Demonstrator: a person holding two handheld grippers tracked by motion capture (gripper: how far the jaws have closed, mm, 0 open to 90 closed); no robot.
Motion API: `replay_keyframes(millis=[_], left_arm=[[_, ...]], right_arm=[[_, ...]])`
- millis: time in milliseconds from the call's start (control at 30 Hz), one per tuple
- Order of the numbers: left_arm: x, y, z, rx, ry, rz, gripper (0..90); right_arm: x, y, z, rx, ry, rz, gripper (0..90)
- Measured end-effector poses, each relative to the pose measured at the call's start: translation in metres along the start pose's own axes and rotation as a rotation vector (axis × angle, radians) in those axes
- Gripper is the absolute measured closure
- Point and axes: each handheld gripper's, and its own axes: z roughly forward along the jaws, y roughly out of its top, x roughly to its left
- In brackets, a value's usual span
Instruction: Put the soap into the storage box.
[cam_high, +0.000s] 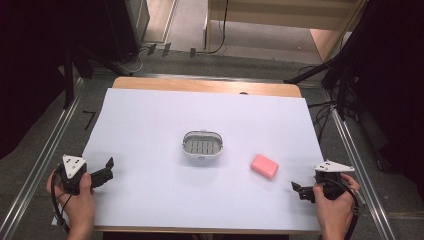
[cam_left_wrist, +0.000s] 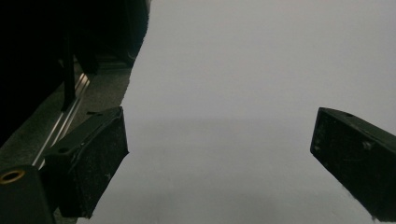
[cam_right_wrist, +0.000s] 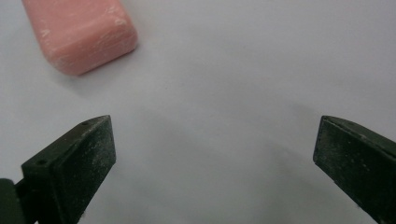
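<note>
- The right gripper (cam_high: 299, 190) sits at the near right of the white sheet (cam_high: 150, 130), held in the person's right hand (cam_high: 334, 207); its jaws stand spread wide with nothing between them, only bare sheet under the gap.
- Just beyond it lies the pink soap bar (cam_high: 264, 166), flat on the sheet and apart from both jaws. In the right gripper view the soap bar (cam_right_wrist: 79, 32) is at the upper left, clear of the left-hand jaw.
- The bar's long axis runs on a slant in the high view, from upper left to lower right; one short end points toward the grey soap dish (cam_high: 202, 144), the other toward the right gripper.
- The soap dish stands near the sheet's middle, well apart from the bar, its long axis running left to right.
- The left gripper (cam_high: 107, 170), in the left hand (cam_high: 77, 200) at the near left edge, also has its jaws spread over bare sheet.
</note>
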Motion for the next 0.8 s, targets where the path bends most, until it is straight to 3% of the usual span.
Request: replay_keyframes(millis=[100, 133, 167, 200, 233, 333, 700, 800], left_arm=[[-0.001, 0.0, 0.0, -0.001, 0.001, 0.012, 5.9], [-0.001, 0.0, 0.0, -0.001, 0.002, 0.013, 5.9], [-0.001, 0.0, 0.0, -0.002, 0.002, 0.014, 5.9], [-0.001, 0.0, 0.0, -0.001, 0.001, 0.014, 5.9], [-0.001, 0.0, 0.0, -0.001, 0.0, 0.014, 6.0], [-0.001, 0.0, 0.0, 0.0, -0.004, 0.012, 6.2], [-0.003, 0.0, 0.001, 0.006, 0.004, 0.04, 6.5], [-0.004, 0.0, 0.001, 0.01, 0.006, 0.047, 6.5]], right_arm=[[0.004, 0.012, 0.004, 0.091, 0.038, -0.071, 0.0], [0.004, 0.012, 0.004, 0.091, 0.038, -0.071, 0.0], [0.007, 0.019, 0.007, 0.139, 0.045, -0.101, 0.0], [0.007, 0.019, 0.007, 0.139, 0.045, -0.101, 0.0], [0.01, 0.025, 0.009, 0.173, 0.045, -0.135, 0.0], [0.013, 0.033, 0.013, 0.207, 0.05, -0.173, 0.0], [0.024, 0.053, 0.027, 0.301, 0.059, -0.229, 0.0], [0.03, 0.06, 0.031, 0.328, 0.058, -0.268, 0.0]])
